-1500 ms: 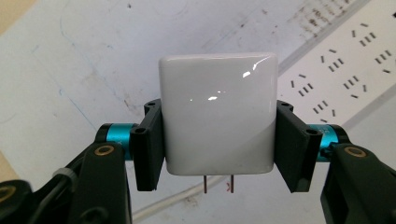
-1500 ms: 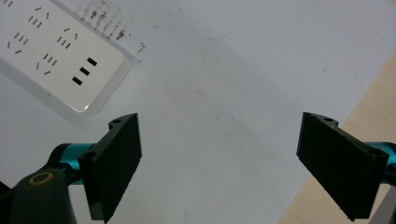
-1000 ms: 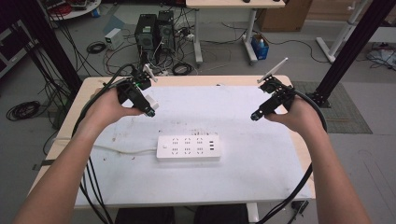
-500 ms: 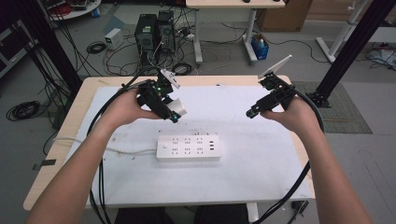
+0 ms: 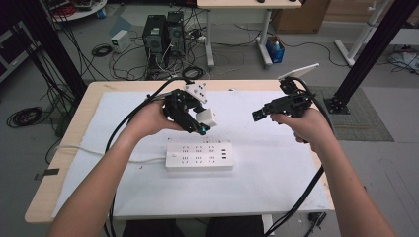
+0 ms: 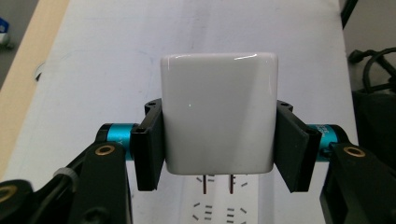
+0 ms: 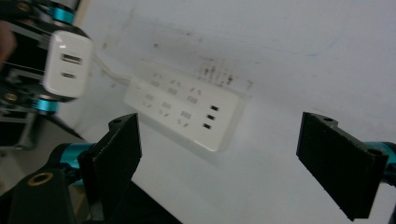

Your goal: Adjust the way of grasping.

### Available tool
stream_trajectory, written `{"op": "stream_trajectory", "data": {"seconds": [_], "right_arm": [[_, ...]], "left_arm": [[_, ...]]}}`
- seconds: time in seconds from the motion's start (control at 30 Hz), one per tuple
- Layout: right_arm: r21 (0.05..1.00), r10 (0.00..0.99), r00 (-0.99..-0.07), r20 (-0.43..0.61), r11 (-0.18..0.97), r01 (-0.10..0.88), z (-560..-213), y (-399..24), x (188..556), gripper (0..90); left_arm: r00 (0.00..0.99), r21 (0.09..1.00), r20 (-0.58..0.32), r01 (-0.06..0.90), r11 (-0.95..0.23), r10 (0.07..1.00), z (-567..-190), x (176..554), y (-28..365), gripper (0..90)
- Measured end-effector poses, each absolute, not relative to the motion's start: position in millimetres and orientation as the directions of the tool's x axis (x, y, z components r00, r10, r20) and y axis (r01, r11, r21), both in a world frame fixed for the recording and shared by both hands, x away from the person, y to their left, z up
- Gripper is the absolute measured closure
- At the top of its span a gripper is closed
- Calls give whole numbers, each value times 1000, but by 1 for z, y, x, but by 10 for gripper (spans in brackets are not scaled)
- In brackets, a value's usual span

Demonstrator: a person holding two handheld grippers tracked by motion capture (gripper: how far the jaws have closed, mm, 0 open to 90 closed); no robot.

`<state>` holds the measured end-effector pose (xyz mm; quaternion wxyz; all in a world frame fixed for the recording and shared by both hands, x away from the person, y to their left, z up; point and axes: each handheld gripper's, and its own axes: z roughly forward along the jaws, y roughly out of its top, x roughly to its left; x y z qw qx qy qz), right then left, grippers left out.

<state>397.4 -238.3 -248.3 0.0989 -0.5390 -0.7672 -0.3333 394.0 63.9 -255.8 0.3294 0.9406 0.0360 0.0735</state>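
White cloth covers the wooden table (image 5: 89, 94), where a white plastic power strip (image 5: 199, 156) lies, no lettering legible. Above it, the left claw (image 6: 219, 140) pinches a glossy white two-port charger cube (image 6: 218, 112); the right claw (image 7: 233, 154) hovers spread, empty

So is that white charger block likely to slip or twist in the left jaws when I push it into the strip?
Possibly. The charger block looks glossy and smooth, so it may slide under push-in force. The left gripper clamps its flat sides squarely, which should limit twisting. The power strip lies loose on the table and may shift.
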Motion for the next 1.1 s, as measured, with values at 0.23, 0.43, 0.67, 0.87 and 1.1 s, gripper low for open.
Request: {"op": "stream_trajectory", "data": {"seconds": [0.23, 0.43, 0.67, 0.87, 1.1], "right_arm": [[393, 684, -423, 594, 212, 895, -251, -213, 396, 135], [388, 658, -437, 614, 231, 892, -254, -191, 398, 135], [383, 607, -440, 662, 232, 894, -258, -166, 402, 193], [394, 568, -452, 688, 230, 890, -261, -156, 403, 377], [387, 555, -433, 710, 206, 899, -264, -157, 404, 566]], "left_arm": [[985, 630, 145, -15, -777, 98, -259, 393, 56, 425], [983, 657, 160, -39, -753, 88, -258, 390, 50, 425], [979, 663, 187, -67, -746, 78, -257, 385, 42, 425], [976, 668, 204, -79, -740, 80, -257, 383, 40, 425], [967, 651, 245, -108, -751, 74, -256, 382, 41, 425]]}}
